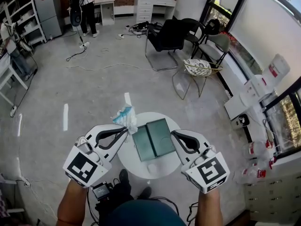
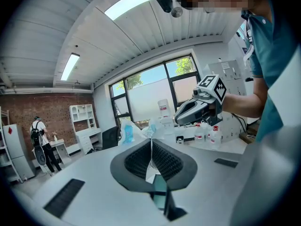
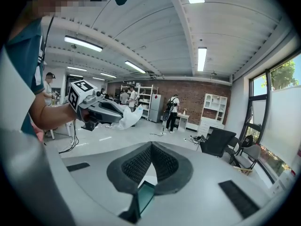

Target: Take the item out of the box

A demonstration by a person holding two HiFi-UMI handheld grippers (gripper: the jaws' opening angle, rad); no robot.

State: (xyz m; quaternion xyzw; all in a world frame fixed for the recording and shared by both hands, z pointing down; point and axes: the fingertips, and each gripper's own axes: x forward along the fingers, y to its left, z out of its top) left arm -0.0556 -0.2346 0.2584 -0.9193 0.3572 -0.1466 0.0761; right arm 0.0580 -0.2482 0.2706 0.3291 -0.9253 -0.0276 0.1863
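The item [image 1: 125, 118], a crumpled clear packet with white and blue showing inside, hangs at the tip of the left gripper [image 1: 126, 130]. The jaws are pressed together on a thin fold of its plastic, and most of the packet sticks out beyond the fingertips. It is out of the box [image 1: 153, 139] and sits just off the box's left side, over the near-left rim of the round white table [image 1: 141, 166].

The box lies open on that table between the two grippers. It is to the right of the left gripper's tips and just left of the right gripper's. Its two dark green halves lie flat side by side, and nothing can be seen in either half.

The right gripper [image 1: 173, 134] hovers at the box's right edge. Its jaws are closed tip to tip, with nothing between them, and through the gap below the pads its own view shows a slice of the green box.

Each gripper shows in the other's view, held out on a bare forearm.

Ahead of both grippers, well beyond the table, a black chair [image 1: 164, 36] and a wire chair with a patterned cushion [image 1: 197, 68] stand on the grey floor. Farther off, ahead of the left gripper, a person [image 1: 83, 4] stands by a white desk [image 1: 104, 6].
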